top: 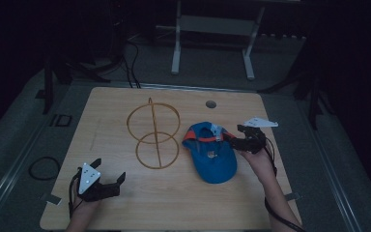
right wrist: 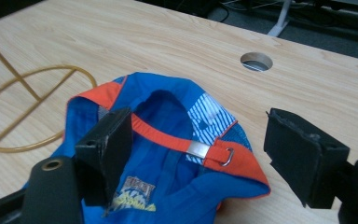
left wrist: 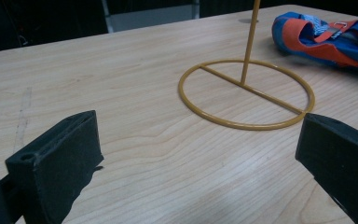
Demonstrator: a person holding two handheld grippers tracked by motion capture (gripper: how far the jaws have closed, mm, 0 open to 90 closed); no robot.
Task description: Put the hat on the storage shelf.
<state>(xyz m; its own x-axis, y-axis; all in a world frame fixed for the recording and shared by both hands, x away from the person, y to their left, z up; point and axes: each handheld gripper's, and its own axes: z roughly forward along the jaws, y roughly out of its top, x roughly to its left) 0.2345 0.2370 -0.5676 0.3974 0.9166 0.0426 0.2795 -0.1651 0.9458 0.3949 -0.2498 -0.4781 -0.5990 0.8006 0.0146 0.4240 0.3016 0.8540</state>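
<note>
A blue cap (top: pixel 212 157) with an orange back strap (right wrist: pixel 168 137) and a metal buckle lies upside down on the wooden table (top: pixel 140 203), right of centre. My right gripper (top: pixel 235 135) sits at the cap's far right edge, open, its jaws standing either side of the strap end without pressing on it. In the right gripper view (right wrist: pixel 200 140) the left jaw overlaps the cap's rim. A gold wire stand (top: pixel 154 135) with a ring base and an upright ring is left of the cap. My left gripper (top: pixel 110 170) rests open near the front left, nothing between its fingers.
A round cable hole (top: pixel 211 104) is in the table behind the cap. In the left gripper view the stand's base ring (left wrist: pixel 247 93) lies ahead, with the cap (left wrist: pixel 326 39) beyond it. A cable loop (top: pixel 43 168) lies on the floor at left, and white frame legs (top: pixel 176 48) stand behind the table.
</note>
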